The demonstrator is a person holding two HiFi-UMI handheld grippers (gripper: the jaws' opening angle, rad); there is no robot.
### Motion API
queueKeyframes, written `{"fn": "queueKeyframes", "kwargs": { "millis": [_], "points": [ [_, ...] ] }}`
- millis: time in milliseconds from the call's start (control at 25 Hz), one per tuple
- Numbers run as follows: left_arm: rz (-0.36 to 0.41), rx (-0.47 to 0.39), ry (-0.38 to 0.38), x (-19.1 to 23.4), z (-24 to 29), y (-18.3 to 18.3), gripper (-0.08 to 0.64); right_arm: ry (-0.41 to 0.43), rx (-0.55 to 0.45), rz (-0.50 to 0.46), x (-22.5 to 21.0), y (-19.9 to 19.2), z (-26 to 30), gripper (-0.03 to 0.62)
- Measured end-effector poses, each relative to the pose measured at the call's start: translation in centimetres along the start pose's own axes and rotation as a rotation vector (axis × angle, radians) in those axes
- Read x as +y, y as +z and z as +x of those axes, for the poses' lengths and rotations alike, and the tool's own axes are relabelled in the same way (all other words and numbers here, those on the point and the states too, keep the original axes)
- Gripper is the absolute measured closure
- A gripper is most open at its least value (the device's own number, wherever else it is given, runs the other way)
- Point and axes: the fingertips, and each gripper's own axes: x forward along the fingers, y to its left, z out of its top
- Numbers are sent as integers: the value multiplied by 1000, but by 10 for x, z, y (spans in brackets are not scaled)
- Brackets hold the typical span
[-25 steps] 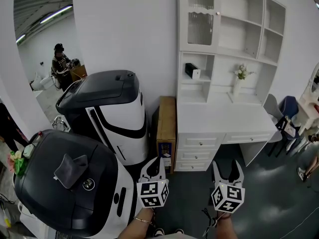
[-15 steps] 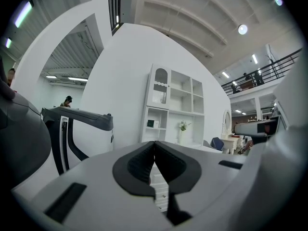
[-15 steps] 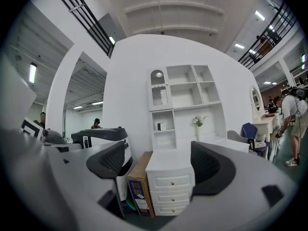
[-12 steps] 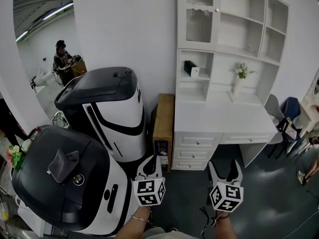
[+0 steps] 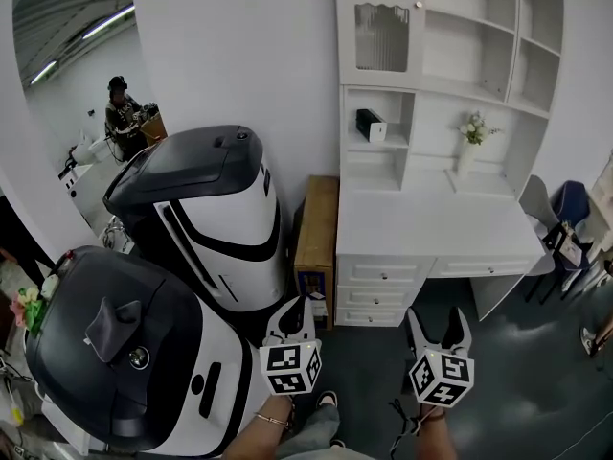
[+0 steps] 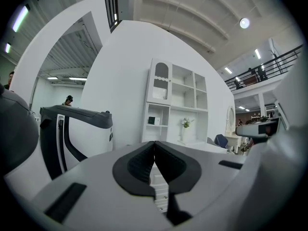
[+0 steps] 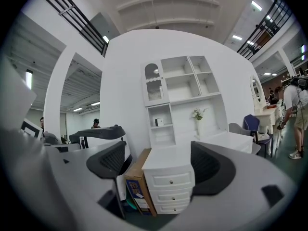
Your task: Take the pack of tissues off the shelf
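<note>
Currently the left gripper (image 5: 295,307) has its jaws fully together with nothing between the pads. The right gripper (image 5: 439,319) has its jaws spread wide and is also empty. Both are held low in front of the white desk (image 5: 431,223), well apart from it. Target pack of tissues (image 5: 370,126) sits on the shelf unit (image 5: 450,75), in the lower-left open cubby, toward that board's left edge. A cardboard box (image 5: 317,228) stands against the desk's left side.
</note>
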Motion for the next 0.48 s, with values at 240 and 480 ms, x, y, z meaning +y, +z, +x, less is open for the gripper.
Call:
{"fn": "queueKeyframes", "kwargs": {
  "millis": [240,480],
  "points": [
    [1,-14,-26,1,56,12,541,-7,-12,-15,-6,13,49,172],
    [3,-31,-43,13,117,31,541,-25,-37,-22,-11,35,105,172]
  ]
}}
